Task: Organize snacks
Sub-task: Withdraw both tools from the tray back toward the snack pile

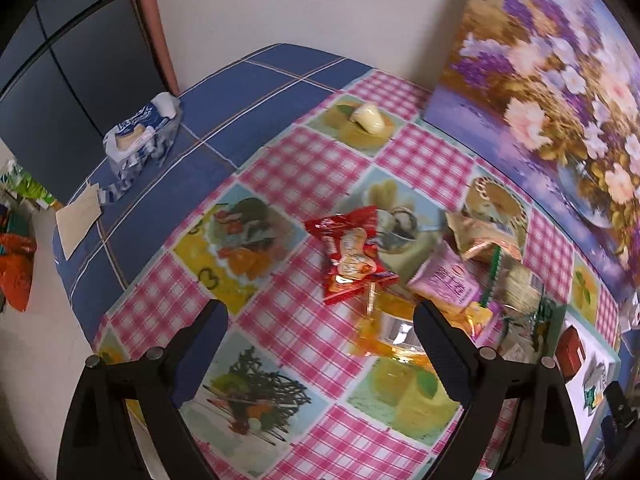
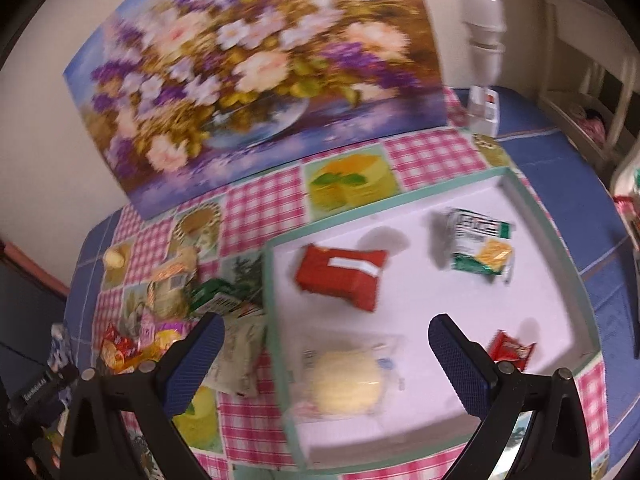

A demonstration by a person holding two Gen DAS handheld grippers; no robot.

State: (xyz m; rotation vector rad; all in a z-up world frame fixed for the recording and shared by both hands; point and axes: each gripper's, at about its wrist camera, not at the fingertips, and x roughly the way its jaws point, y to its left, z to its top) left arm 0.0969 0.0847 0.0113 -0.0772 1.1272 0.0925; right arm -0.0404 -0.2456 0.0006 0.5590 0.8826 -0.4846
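Note:
My left gripper (image 1: 320, 344) is open and empty above the checked tablecloth, just short of a pile of snacks: a red packet (image 1: 352, 256), a pink packet (image 1: 448, 280), an orange-yellow packet (image 1: 384, 332) and a tan packet (image 1: 480, 236). My right gripper (image 2: 324, 356) is open and empty over a white tray with a green rim (image 2: 400, 200). In the tray lie a red packet (image 2: 340, 276), a green-white cracker packet (image 2: 476, 248), a round yellow cake in clear wrap (image 2: 344, 384) and a small red packet (image 2: 512, 352). The snack pile (image 2: 160, 320) lies left of the tray.
A flower painting (image 2: 256, 76) leans on the wall behind the table. A tissue pack (image 1: 140, 140) and a paper sheet (image 1: 76, 220) lie on the blue cloth at left. A small yellow item (image 1: 370, 118) sits far back. A white bottle (image 2: 484, 40) stands at the back right.

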